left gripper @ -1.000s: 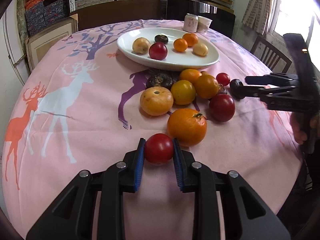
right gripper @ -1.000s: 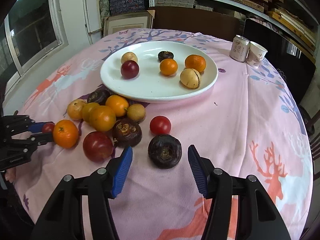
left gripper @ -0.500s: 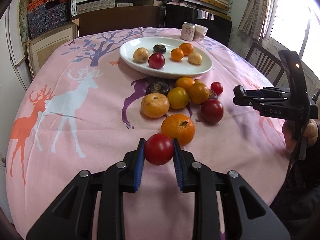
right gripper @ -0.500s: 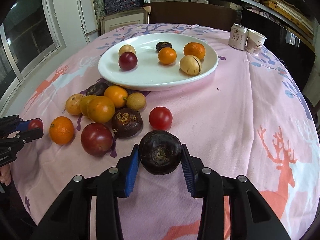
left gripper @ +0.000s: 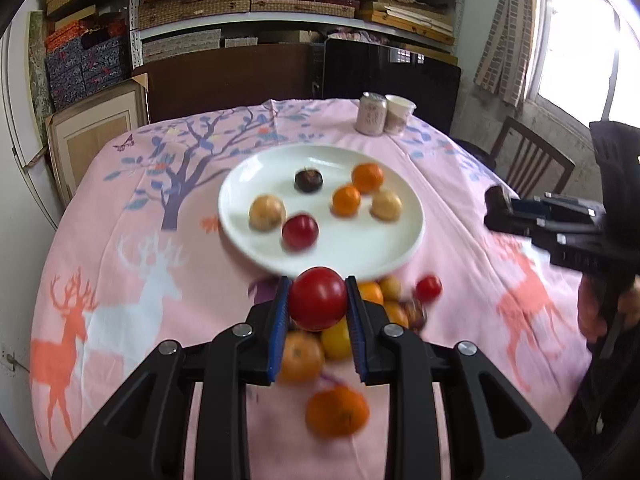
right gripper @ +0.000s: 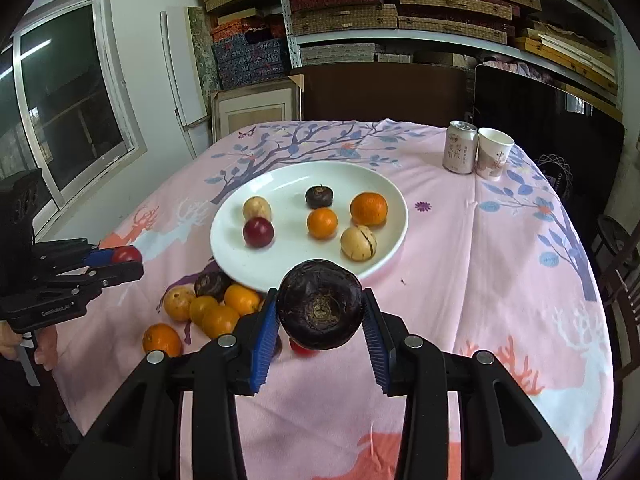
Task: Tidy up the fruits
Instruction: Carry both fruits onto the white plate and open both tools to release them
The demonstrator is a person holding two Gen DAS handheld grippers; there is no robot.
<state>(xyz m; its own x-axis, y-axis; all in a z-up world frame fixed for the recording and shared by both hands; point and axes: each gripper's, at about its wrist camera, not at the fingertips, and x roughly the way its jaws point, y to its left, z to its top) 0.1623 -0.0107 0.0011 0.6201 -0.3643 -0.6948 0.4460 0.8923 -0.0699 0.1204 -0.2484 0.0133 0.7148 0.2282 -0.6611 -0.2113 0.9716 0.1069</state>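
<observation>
While airborne, each fruit sits between fingers [left gripper: 282, 312].

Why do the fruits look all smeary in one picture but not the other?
In the left wrist view the plate and loose fruits are motion-blurred, while the red tomato in the left gripper stays sharp; in the right wrist view the plate and the dark fruit in the right gripper are crisp.

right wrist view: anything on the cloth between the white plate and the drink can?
Nothing but a small purple flower print; bare pink tablecloth between white plate and can, right wrist view.
</observation>
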